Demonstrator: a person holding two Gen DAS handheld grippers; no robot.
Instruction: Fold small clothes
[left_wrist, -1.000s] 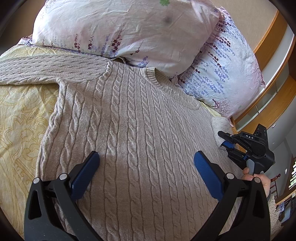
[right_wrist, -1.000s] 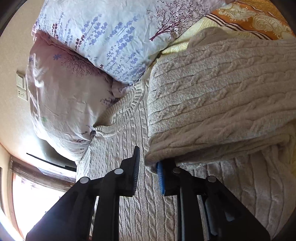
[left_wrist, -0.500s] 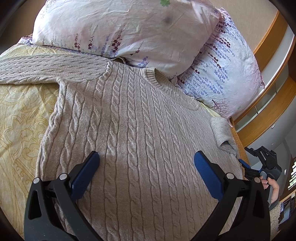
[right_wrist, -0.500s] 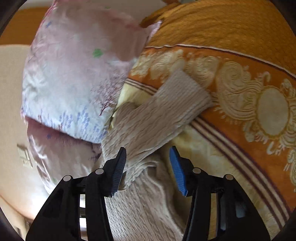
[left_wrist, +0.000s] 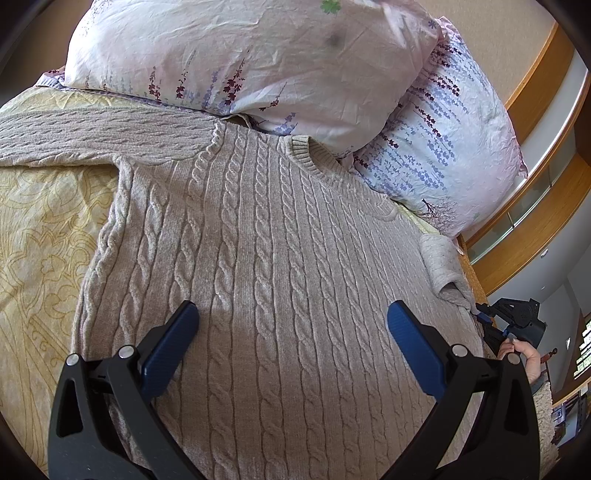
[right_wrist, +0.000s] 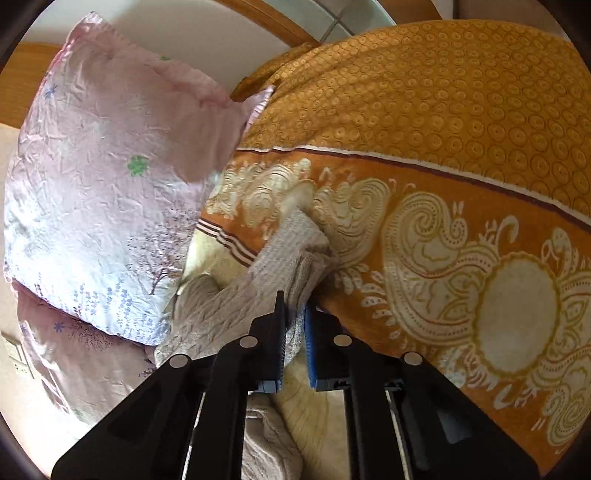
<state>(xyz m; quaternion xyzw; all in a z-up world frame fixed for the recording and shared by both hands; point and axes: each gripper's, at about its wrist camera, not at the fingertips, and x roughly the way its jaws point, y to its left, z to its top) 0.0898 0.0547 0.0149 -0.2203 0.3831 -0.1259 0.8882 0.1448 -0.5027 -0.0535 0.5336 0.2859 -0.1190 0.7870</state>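
We have the beige cable-knit sweater (left_wrist: 280, 280) spread flat on the bed (left_wrist: 40, 236), front up, with its collar toward the two flowered pillows (left_wrist: 258, 55). One sleeve (left_wrist: 92, 136) lies stretched out sideways across the yellow bedspread, and the other sleeve (right_wrist: 280, 266) runs off toward the orange edge of the cover (right_wrist: 443, 221).

Our left gripper (left_wrist: 291, 332) hovers over the lower chest of the sweater with its fingers (left_wrist: 173, 339) spread wide and nothing between them; we judge it waits there to steady the body while the sleeve comes across.

Our right gripper (right_wrist: 293, 332) has its fingers closed narrow on the sleeve just behind the ribbed cuff (right_wrist: 295, 236), so the knit is pinched between the pads. Holding it near the end likely gives us the whole sleeve to swing over the chest in one fold. The thick knit may slip or bunch if we pull fast.
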